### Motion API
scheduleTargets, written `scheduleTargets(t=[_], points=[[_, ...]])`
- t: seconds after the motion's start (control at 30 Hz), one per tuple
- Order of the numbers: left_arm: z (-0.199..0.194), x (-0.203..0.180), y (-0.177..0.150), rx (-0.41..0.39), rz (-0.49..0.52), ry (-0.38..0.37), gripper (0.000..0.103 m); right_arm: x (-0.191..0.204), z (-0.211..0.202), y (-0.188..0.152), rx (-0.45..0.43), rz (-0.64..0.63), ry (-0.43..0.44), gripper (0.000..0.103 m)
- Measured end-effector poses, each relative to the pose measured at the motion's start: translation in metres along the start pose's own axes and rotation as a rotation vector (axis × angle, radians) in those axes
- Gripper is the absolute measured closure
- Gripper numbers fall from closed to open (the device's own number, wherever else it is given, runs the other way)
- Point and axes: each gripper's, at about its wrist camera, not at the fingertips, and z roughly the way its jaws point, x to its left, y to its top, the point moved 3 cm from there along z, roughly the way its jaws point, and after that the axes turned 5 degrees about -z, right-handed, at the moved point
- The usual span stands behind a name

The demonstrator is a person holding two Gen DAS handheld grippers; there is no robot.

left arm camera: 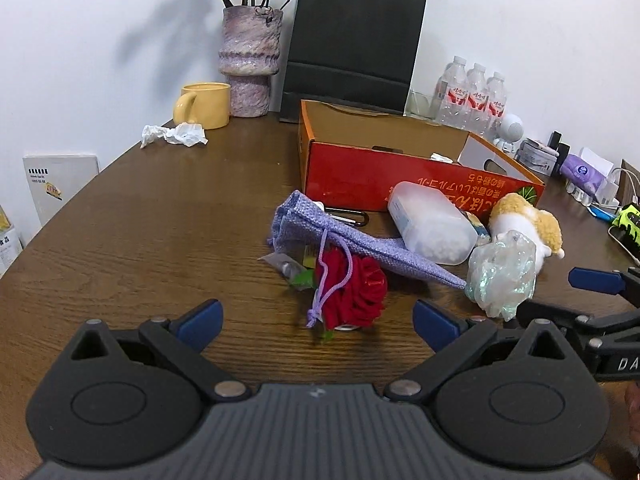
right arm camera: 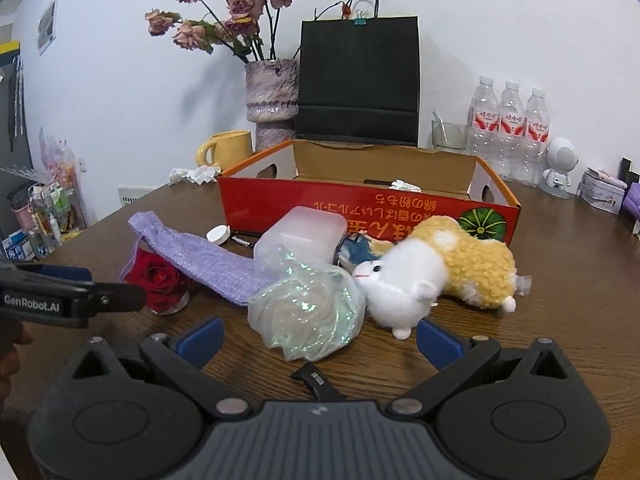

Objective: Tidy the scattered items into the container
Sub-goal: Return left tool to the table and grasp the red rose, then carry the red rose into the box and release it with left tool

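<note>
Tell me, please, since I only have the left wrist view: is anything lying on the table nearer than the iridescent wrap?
Observer: Yes, a small black object lies just ahead of the open right claw, nearer than the wrap.
Operator: Thank you. What is the white thing behind the purple pouch?
Observer: A white cap, lying beside the pouch, in front of the red box.
Operator: And which way does the plush toy face?
Observer: It lies on its side, with its white face toward the right claw.
</note>
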Motion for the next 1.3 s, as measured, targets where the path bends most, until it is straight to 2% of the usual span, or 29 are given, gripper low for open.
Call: scheduleTargets(t=[0.27, 0.37, 0.43, 0.53, 0.6, 0.67, 0.73, 0.77, 0.83, 0.9, 1.0, 1.3], points=[[0.008, -0.008, 0.003, -0.005, 0.036, 0.010, 0.000, 0.004, 0.009, -0.001, 0.017, -0.018, -0.028, 0.000], [0.011, -0.014, 0.004, -0.010, 0.056, 0.003, 0.001, 0.006, 0.011, -0.004, 0.032, -0.031, -0.029, 0.005], [0.014, -0.017, 0.004, -0.008, 0.070, 0.002, 0.006, 0.007, 0.011, -0.007, 0.043, -0.034, -0.019, 0.013], [0.020, -0.022, 0.004, 0.003, 0.083, 0.003, 0.021, 0.008, 0.012, -0.011, 0.056, -0.037, -0.005, 0.023], [0.024, -0.024, 0.004, 0.007, 0.086, 0.007, 0.026, 0.008, 0.012, -0.012, 0.064, -0.037, 0.001, 0.036], [0.028, -0.024, 0.005, 0.008, 0.084, 0.014, 0.032, 0.007, 0.012, -0.014, 0.074, -0.032, 0.010, 0.044], [0.031, -0.024, 0.005, 0.015, 0.085, 0.014, 0.042, 0.006, 0.013, -0.018, 0.094, -0.021, 0.023, 0.049], [0.034, -0.025, 0.004, 0.023, 0.088, 0.018, 0.052, 0.005, 0.013, -0.020, 0.095, -0.019, 0.024, 0.052], [0.039, -0.023, 0.003, 0.039, 0.086, 0.020, 0.060, 0.005, 0.010, -0.022, 0.089, -0.024, 0.025, 0.062], [0.039, -0.023, 0.001, 0.034, 0.093, 0.022, 0.061, 0.004, 0.009, -0.023, 0.083, -0.020, 0.037, 0.085], [0.037, -0.022, -0.001, 0.032, 0.093, 0.015, 0.062, 0.004, 0.007, -0.024, 0.081, -0.032, 0.044, 0.089], [0.023, -0.022, -0.007, 0.011, 0.087, -0.001, 0.063, 0.000, 0.000, -0.023, 0.066, -0.012, 0.061, 0.091]])
